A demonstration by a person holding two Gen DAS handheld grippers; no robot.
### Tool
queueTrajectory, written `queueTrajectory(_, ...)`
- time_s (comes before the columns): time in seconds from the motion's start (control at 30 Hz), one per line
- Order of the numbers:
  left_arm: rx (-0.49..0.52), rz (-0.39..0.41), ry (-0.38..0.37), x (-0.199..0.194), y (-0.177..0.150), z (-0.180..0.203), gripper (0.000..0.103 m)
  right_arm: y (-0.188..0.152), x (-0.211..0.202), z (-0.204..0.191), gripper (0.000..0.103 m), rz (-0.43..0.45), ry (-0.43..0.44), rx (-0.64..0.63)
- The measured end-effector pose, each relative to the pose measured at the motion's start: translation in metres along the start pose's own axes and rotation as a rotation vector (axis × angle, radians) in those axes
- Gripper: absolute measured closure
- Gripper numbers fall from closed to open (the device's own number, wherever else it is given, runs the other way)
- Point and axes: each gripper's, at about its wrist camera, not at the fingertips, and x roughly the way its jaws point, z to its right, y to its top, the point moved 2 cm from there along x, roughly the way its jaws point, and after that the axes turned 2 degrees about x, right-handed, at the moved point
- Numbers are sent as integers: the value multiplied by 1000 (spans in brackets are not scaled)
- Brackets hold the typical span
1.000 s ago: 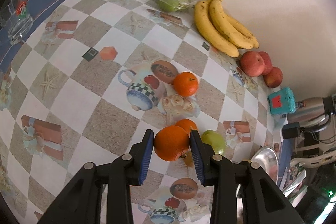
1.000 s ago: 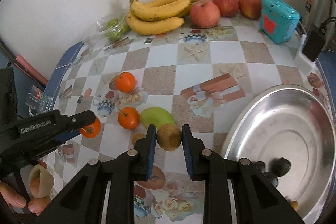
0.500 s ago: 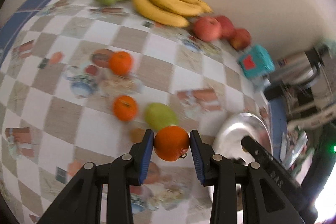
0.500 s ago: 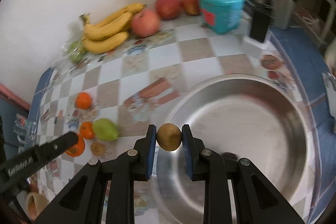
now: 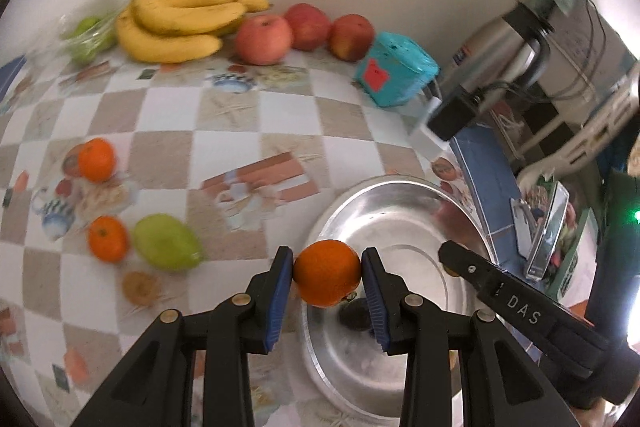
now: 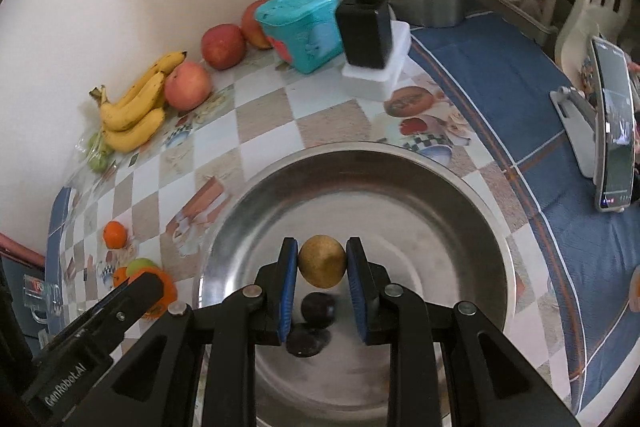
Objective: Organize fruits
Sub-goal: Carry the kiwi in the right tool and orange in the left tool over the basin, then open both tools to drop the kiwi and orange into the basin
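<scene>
At the far left, against the wall, lie a clear bag of green fruit [image 5: 86, 35], a bunch of yellow bananas [image 5: 180, 23] and three red apples [image 5: 264, 39]. Nearer on the checked tablecloth [image 5: 240, 143] sit two small loose oranges [image 5: 96, 159], with a green mango [image 5: 166, 242] just beside the nearer one.

The left gripper [image 5: 327, 273] pinches a round orange [image 5: 327, 273] across its widest part, blue pads [image 5: 280, 291] pressed on both flanks, and holds it above the near left rim of the wide steel bowl [image 5: 400, 187]. I judge the orange firm and fairly heavy for its size, with a waxy peel that could roll between flat pads; the grip across the middle suits it, and it should be set low before release so it does not bounce on the metal.

To the right, the right gripper [image 6: 322, 267] is closed on a small brown kiwi-like fruit [image 6: 322, 267] and holds it over the middle of the steel bowl, above two dark round fruits [image 6: 317, 309] on the bowl floor. This fruit looks light and probably soft under its skin, so a light squeeze at the waist seems wise.

Farther right stand a teal lidded box [image 6: 304, 27], a black adapter on a white block [image 6: 366, 31], a steel kettle [image 5: 508, 39] and a phone on a stand [image 6: 612, 131].
</scene>
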Motion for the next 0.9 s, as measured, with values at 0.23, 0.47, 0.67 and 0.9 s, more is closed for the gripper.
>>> queueTrajectory(0.23, 72, -25, 9, 27, -6, 18, 65, -2, 11, 9, 77, -32, -23, 23)
queueTrajectory(0.47, 80, -38, 30, 36, -9, 19, 64, -2, 14, 11, 77, -43, -21, 33)
queueTrajectory(0.67, 80, -30, 35, 34, -7, 18, 58, -1, 16, 11, 68, -45, -48, 31)
queueTrajectory(0.9, 56, -15, 40, 24, -2, 12, 56, 1, 11, 10, 68, -34, -58, 23)
